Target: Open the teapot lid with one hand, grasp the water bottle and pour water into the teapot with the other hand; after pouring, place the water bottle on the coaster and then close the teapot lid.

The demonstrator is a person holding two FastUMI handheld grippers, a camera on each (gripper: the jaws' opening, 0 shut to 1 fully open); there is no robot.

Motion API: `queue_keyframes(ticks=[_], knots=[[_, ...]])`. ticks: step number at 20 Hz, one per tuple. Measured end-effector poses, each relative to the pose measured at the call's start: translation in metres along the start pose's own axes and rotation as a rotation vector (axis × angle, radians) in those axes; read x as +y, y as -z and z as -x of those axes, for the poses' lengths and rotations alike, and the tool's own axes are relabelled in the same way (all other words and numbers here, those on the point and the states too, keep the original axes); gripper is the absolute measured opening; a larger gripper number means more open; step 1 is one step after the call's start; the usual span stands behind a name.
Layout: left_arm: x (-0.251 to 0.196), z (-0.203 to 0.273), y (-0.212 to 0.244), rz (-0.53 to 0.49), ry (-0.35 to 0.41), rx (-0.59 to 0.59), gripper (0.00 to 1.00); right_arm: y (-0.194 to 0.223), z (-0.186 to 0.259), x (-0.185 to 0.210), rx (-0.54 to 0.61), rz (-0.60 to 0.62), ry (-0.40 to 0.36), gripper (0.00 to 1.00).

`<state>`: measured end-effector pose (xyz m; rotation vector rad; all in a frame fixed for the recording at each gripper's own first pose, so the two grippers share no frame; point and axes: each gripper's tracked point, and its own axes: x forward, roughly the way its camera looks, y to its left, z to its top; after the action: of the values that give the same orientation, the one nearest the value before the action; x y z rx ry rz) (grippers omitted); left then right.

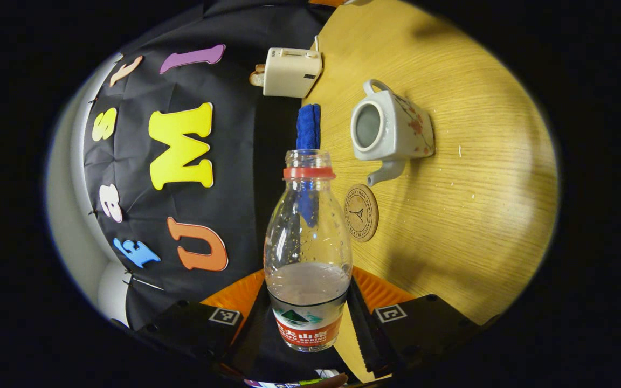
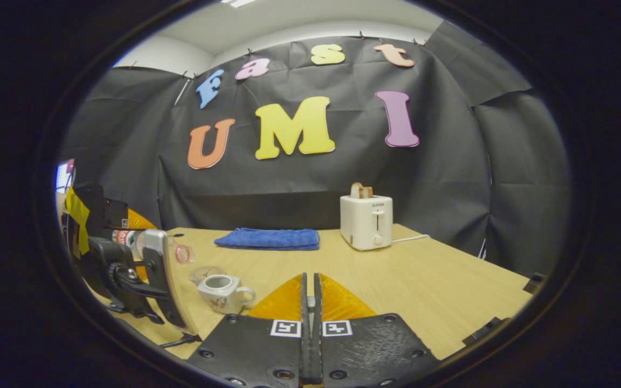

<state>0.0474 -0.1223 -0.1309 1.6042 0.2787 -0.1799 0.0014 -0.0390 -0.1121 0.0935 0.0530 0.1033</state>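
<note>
The left gripper [image 1: 310, 323] is rolled onto its side, so in the left gripper view the worktop [image 1: 477, 215] stands on the right like a wall. Its two fingers press on the lower body of the water bottle [image 1: 308, 253], one on each side at the label. The bottle has no cap; a little water lies in its lower part and drops cling to the inside.

Past the bottle's mouth the teapot [image 1: 391, 129] stands on the worktop with its lid off and its opening bare. The round coaster [image 1: 361, 212] lies just beside the spout, apart from the pot. Farther off are a folded blue cloth [image 1: 308, 126] and a white toaster [image 1: 291, 71] at the worktop's far edge.

In the right gripper view the right gripper [image 2: 310, 323] is level and faces the booth wall, its fingers brought together with only a thin slit between them; whether anything is pinched there I cannot tell. At the left of this view the left gripper [image 2: 143, 258] holds the bottle [image 2: 181, 252] tipped roughly level above the worktop [image 2: 440, 291], mouth towards the teapot [image 2: 224, 292], which sits near and left. The coaster [image 2: 205, 272] lies just behind the pot. The blue cloth [image 2: 268, 238] and toaster [image 2: 366, 221] sit far back.
</note>
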Motion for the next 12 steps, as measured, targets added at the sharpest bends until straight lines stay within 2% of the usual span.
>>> queue_keyframes(ticks=[4, 8, 10, 11, 12], knots=[[-0.003, 0.005, -0.01, -0.095, 0.022, 0.008, 0.75, -0.008, 0.004, -0.005, -0.022, 0.016, 0.015, 0.0], [-0.004, 0.006, -0.013, -0.174, 0.012, 0.023, 0.75, -0.008, 0.004, -0.009, -0.024, 0.014, 0.012, 0.0], [-0.004, 0.008, -0.017, -0.217, 0.017, 0.028, 0.8, -0.008, 0.003, -0.013, -0.022, 0.001, 0.016, 0.0], [-0.005, 0.01, -0.019, -0.239, 0.018, 0.033, 0.75, -0.008, 0.003, -0.013, -0.02, -0.007, 0.014, 0.0], [-0.005, 0.011, -0.02, -0.26, 0.018, 0.04, 0.75, -0.008, 0.003, -0.013, -0.017, -0.012, 0.01, 0.0]])
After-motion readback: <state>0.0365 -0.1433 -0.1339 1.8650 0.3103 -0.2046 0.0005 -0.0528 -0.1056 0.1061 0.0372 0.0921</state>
